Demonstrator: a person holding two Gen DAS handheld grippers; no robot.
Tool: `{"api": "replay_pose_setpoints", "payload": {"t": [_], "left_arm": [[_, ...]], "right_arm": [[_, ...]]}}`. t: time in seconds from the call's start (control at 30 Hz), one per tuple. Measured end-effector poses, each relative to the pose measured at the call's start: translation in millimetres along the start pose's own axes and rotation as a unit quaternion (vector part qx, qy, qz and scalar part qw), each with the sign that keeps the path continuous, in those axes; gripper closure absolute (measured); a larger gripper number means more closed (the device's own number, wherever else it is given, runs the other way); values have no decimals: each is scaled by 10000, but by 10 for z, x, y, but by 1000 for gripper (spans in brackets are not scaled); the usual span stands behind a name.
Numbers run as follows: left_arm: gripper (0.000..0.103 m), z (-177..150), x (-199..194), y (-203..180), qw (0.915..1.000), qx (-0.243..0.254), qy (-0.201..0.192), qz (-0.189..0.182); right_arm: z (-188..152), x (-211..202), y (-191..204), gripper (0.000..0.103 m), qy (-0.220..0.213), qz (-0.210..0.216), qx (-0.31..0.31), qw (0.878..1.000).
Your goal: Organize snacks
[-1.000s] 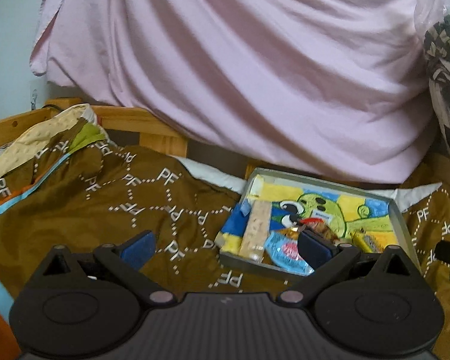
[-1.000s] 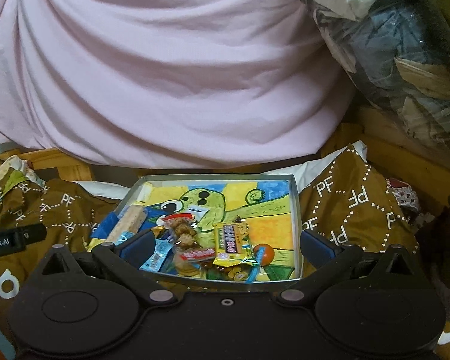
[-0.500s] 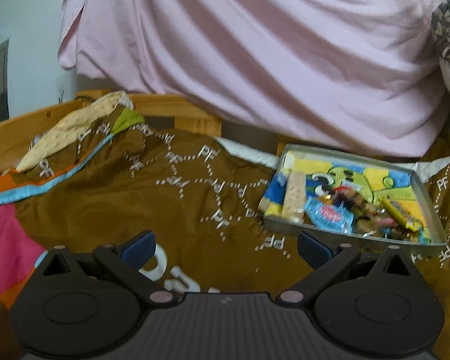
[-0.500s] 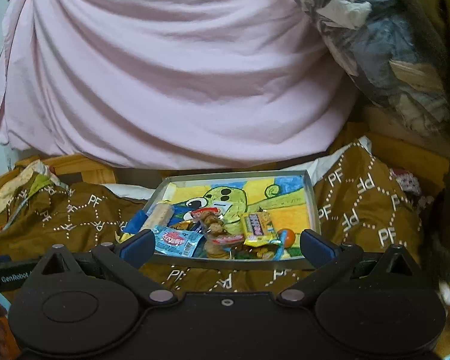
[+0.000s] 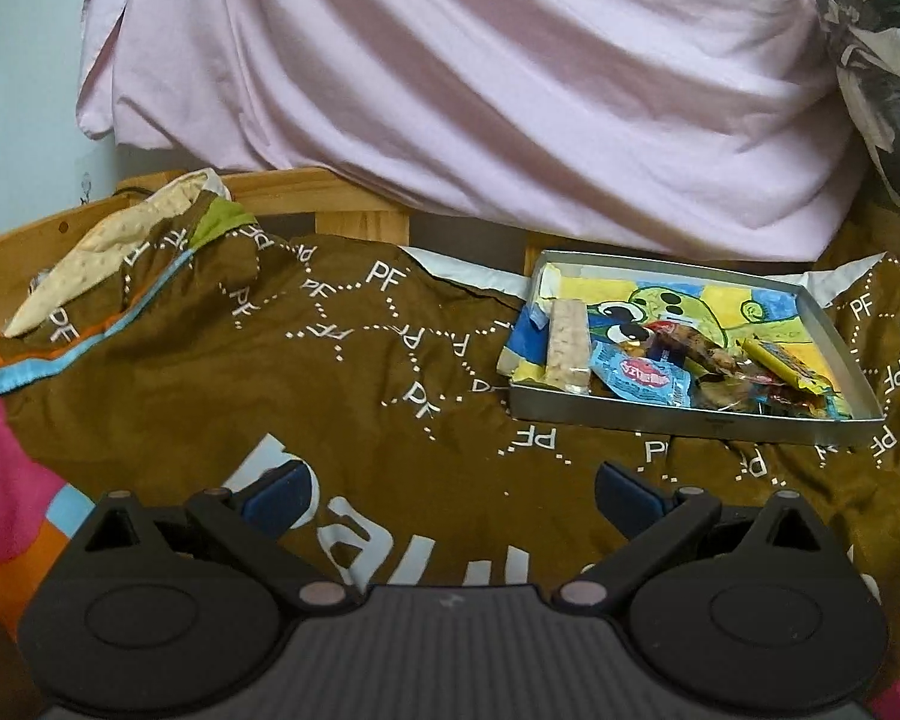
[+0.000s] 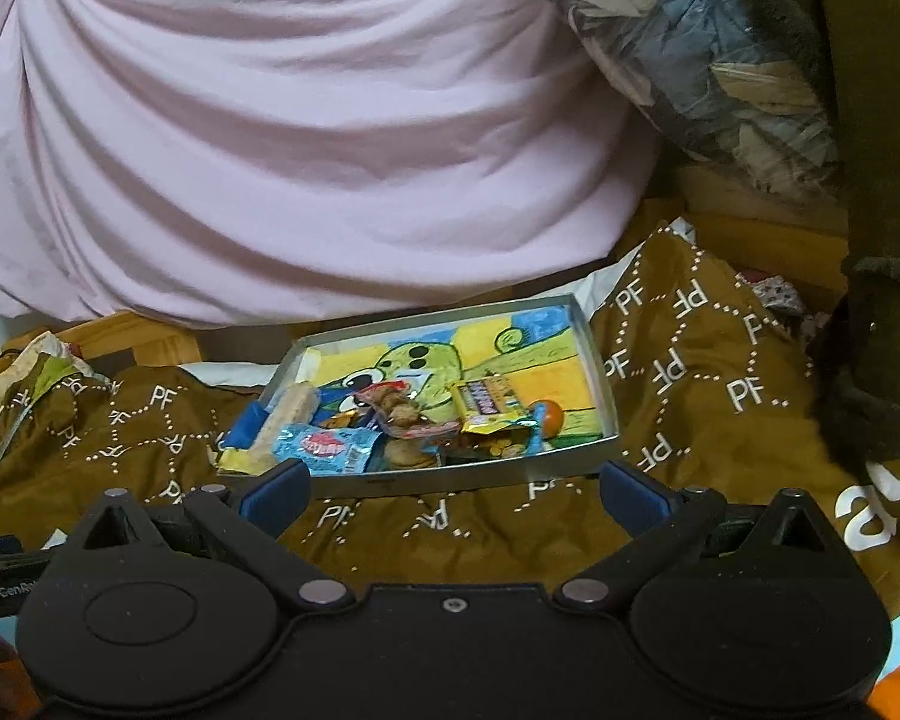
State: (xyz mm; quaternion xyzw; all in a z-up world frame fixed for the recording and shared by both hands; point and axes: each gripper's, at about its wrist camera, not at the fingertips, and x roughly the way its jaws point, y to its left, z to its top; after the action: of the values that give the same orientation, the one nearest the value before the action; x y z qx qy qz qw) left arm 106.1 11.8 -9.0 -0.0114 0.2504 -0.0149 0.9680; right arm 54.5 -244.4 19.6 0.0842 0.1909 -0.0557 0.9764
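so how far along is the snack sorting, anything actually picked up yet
Done: nothing looks sorted. The snacks lie in a loose heap at the near end of the metal tray, among them the blue packet, the yellow packet and the pale bar.
In hand: nothing. The left gripper and right gripper are both open and empty, short of the tray.
Left: all of the sorting.

Bedroom: blanket (image 5: pixel 342 420) on wooden bed frame (image 5: pixel 330 204).
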Motion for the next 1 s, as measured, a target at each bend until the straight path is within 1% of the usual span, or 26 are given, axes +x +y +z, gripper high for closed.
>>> {"api": "replay_pose_setpoints", "payload": {"t": [0.13,0.27,0.6,0.83,1.0], "left_arm": [[0,-33,38,-43,10000,40,39,-19],[0,-76,61,-78,9999,110,1,-33],[0,-200,-32,-204,9978,576,-266,-189],[0,-177,-62,-176,9983,378,-301,-313],[0,-189,-73,-153,9984,368,-276,-341]], "right_arm": [[-45,3,-26,1,-50,-19,-73,10000],[-123,31,-34,1,11,7,-176,9998],[-268,81,-17,1,106,39,-284,9995],[-308,67,29,1,93,160,-439,9989],[-307,61,40,1,100,210,-477,9986]]}}
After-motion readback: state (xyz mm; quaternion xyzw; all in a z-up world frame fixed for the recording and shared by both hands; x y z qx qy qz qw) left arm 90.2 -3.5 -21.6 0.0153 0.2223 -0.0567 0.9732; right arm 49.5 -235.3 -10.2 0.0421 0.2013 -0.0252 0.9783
